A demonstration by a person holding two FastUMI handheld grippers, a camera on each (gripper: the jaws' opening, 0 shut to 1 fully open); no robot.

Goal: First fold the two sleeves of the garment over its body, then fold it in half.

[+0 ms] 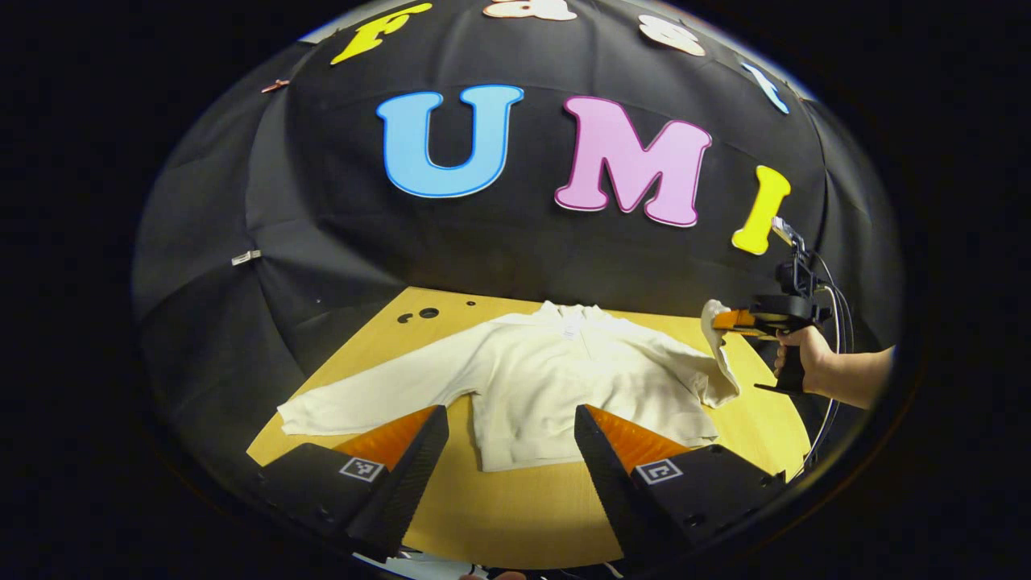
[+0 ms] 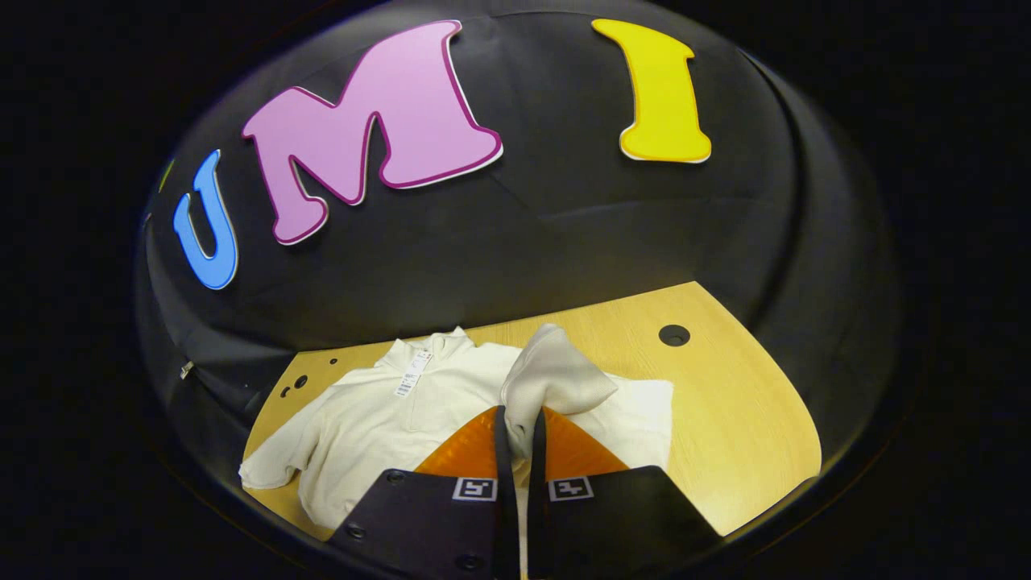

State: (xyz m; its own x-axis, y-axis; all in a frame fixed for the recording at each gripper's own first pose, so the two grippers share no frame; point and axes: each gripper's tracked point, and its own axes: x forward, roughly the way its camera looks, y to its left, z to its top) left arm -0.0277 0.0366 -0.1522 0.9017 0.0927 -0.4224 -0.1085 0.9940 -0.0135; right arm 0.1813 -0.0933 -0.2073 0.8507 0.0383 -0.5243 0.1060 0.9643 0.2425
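Note:
A cream long-sleeved garment (image 1: 556, 379) lies flat on the wooden table (image 1: 515, 515), collar toward the back wall. One sleeve (image 1: 362, 399) stretches out flat to the left. The other sleeve's end (image 1: 713, 326) is lifted off the table, pinched in my right gripper (image 1: 725, 321), which a hand (image 1: 809, 354) holds at the right. In the right gripper view that gripper (image 2: 515, 423) is shut on the sleeve cuff (image 2: 556, 374), raised above the garment's body (image 2: 378, 427). My left gripper (image 1: 511, 419) hovers open above the hem with nothing between its fingers.
Small round holes (image 1: 427, 312) mark the table's back left corner, and another hole (image 2: 673, 334) sits near the back right. The black cloth wall closes off the back. Bare wood lies in front of the hem and to the right of the garment.

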